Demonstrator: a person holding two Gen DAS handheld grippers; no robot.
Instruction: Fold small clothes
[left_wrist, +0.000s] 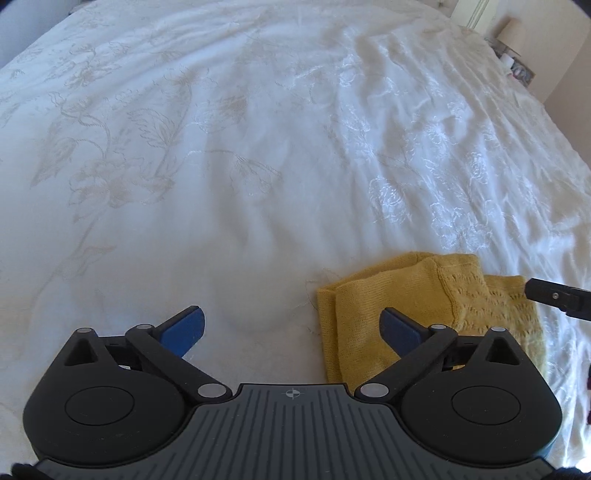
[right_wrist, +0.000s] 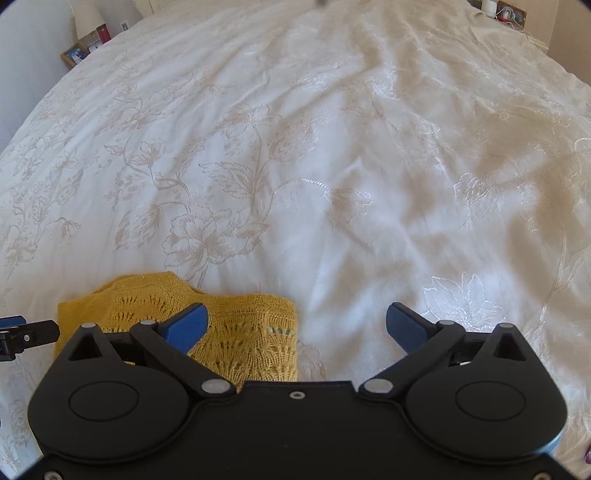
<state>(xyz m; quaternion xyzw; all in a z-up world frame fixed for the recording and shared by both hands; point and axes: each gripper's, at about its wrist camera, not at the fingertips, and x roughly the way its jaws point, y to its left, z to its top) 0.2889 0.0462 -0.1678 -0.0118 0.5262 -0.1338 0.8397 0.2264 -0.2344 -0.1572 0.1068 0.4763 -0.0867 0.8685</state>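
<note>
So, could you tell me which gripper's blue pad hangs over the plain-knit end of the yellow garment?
The left gripper: its right-hand pad overlaps the smooth-knit end of the yellow garment. The right gripper overlaps the lacy end instead.

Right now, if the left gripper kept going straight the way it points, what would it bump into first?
Probably the white bedspread: the left gripper is open over bare cover. The folded yellow knit lies just off its right fingertip, though depth is unclear.

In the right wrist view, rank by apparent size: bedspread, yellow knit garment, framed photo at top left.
1. White bedspread, fills most of the view.
2. Yellow knit garment, partly hidden.
3. Framed photo, far off, so true size unsure.
</note>
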